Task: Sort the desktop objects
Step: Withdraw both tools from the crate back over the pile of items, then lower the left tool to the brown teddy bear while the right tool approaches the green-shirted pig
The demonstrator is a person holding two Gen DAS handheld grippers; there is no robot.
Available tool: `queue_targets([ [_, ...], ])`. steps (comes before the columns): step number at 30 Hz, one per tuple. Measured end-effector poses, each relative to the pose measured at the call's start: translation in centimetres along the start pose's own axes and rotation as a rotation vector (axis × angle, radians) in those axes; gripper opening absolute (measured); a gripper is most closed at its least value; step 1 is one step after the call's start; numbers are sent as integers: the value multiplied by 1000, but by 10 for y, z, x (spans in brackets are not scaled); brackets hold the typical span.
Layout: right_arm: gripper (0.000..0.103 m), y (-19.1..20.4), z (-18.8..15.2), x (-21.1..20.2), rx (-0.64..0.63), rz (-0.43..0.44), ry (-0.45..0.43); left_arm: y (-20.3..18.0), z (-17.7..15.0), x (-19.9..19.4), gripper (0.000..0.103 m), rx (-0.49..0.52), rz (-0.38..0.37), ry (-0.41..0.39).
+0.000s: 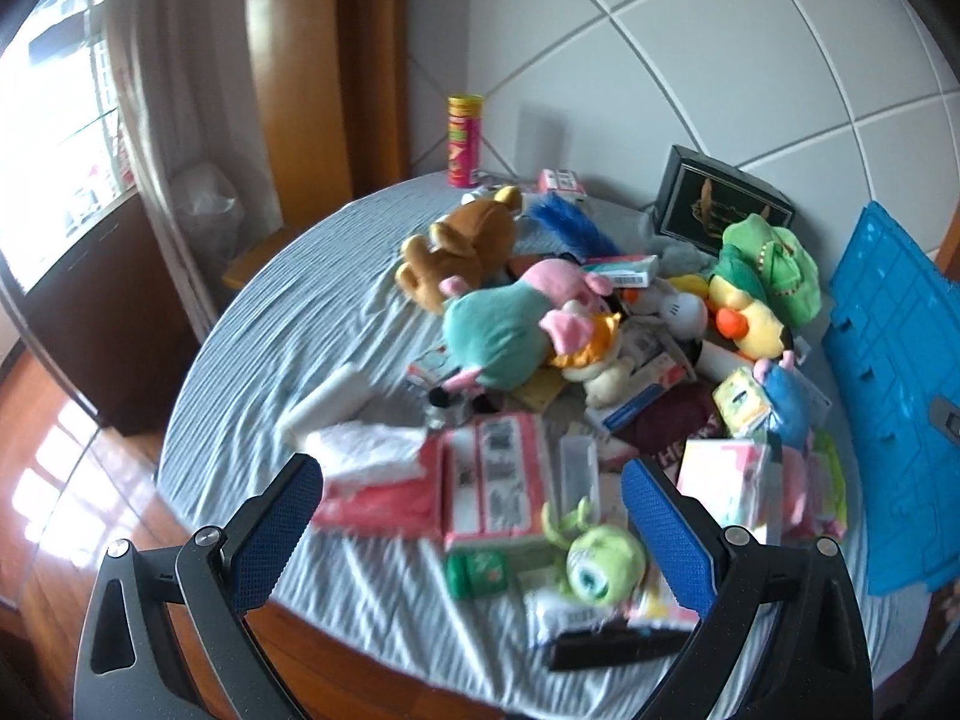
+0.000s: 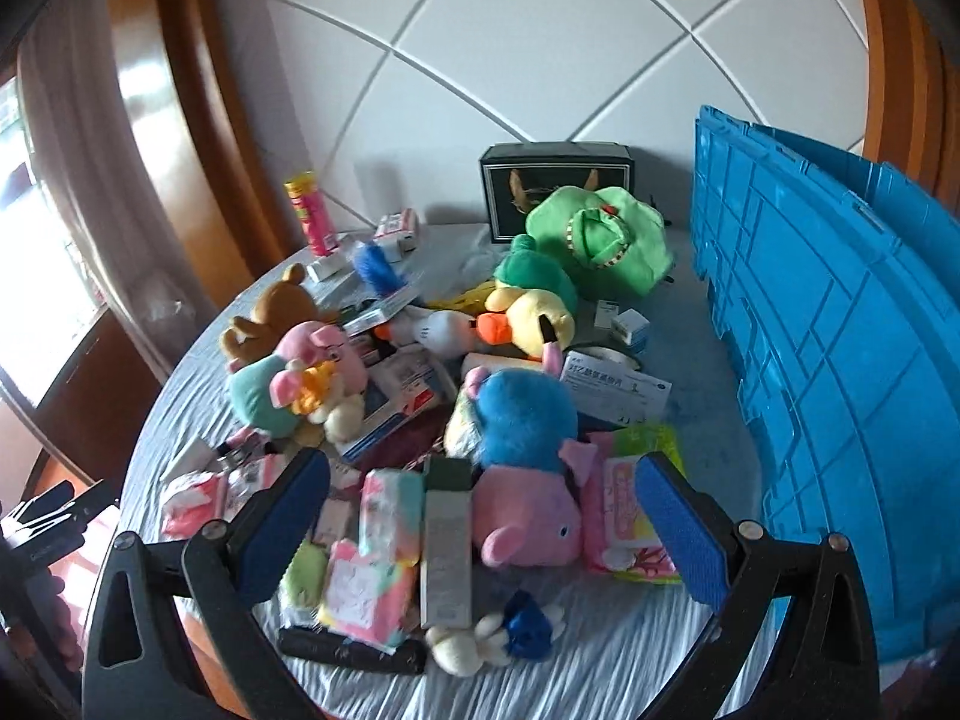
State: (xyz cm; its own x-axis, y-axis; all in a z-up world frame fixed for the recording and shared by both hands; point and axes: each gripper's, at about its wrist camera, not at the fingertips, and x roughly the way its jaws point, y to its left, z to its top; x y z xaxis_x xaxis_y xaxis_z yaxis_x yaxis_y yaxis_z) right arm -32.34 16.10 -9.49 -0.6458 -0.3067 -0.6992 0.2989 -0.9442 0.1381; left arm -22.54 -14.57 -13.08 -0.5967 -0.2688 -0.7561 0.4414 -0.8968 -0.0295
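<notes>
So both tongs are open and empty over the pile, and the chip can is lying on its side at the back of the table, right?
Not quite: the chip can stands upright, as the left wrist view shows. The rest holds: left tongs and right tongs are open and empty over the pile.

**Two wrist views over one cluttered table**

The left wrist camera looks forward and down along its fingers from the table's near-left edge, close above a green one-eyed plush (image 1: 597,564), with the window at its left. The right wrist camera faces the same way from further right — close over a pink pig plush (image 2: 528,525), beside the blue crate (image 2: 840,360). Both share the heap's middle: the brown bear (image 1: 462,246), the yellow duck (image 2: 534,318), the black box (image 1: 717,207) and the snack can (image 2: 312,213) by the wall.
</notes>
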Motion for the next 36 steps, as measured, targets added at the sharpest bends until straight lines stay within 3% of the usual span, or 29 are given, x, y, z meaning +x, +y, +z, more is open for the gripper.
queue_targets([
  [9,103,-33,29,60,15,-42,56,-51,52,51,101,99,-54,24],
  [15,103,-32,35,80,30,-83,88,-28,90,79,101,97,-63,19],
  [19,103,-2,44,100,19,-66,106,24,115,104,101,93,-10,27],
  [25,103,88,71,158,3,30,115,106,140,155,101,67,15,94],
  [31,103,148,67,207,-12,49,188,109,134,197,101,130,-42,176],
  [36,103,149,48,222,20,50,258,106,133,204,101,136,-34,184],
])
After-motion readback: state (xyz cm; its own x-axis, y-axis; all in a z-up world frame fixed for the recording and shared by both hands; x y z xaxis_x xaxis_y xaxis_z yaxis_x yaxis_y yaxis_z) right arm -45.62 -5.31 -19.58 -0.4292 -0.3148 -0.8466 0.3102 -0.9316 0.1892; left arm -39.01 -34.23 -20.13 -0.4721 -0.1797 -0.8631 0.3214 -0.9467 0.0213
